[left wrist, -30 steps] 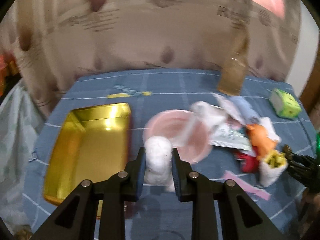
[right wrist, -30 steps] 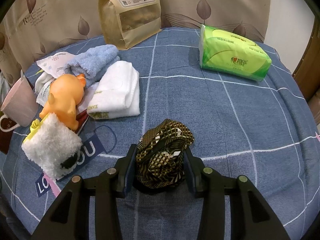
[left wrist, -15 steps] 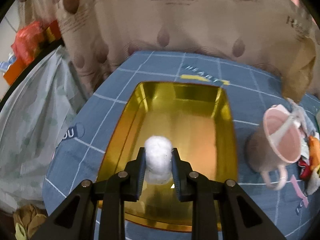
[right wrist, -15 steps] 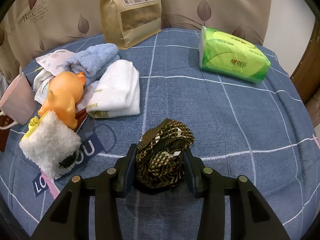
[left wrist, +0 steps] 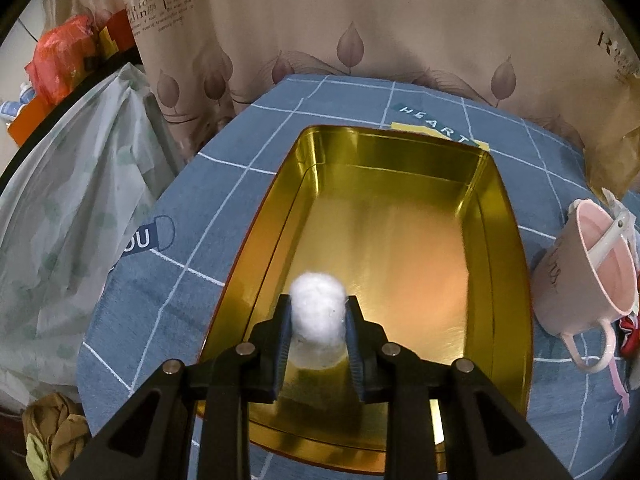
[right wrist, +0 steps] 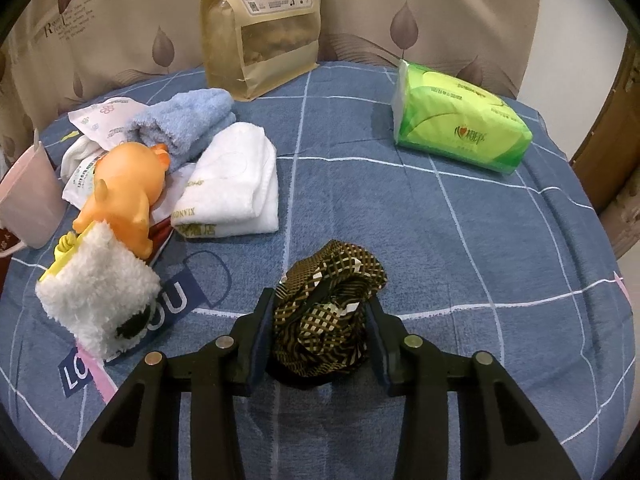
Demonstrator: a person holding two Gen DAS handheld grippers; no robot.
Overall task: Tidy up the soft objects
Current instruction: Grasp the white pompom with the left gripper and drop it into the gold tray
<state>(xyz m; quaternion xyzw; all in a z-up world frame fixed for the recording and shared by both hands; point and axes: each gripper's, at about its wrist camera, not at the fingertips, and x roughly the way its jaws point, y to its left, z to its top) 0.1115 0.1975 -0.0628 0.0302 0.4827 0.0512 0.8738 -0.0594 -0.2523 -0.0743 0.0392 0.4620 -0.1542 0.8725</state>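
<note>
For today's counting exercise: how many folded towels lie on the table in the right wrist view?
2. The blue towel lies at the back left, near the paper pouch; the white towel lies just in front of it. Others may be hidden under the pile.

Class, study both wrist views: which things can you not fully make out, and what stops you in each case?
- Cotton ball, left wrist view: its underside, hidden by the left gripper.
- Pink mug, right wrist view: cut off by the left edge.
- Patterned cloth, right wrist view: its sides, covered by the right gripper.
- Snack bag, right wrist view: label print too small.
</note>
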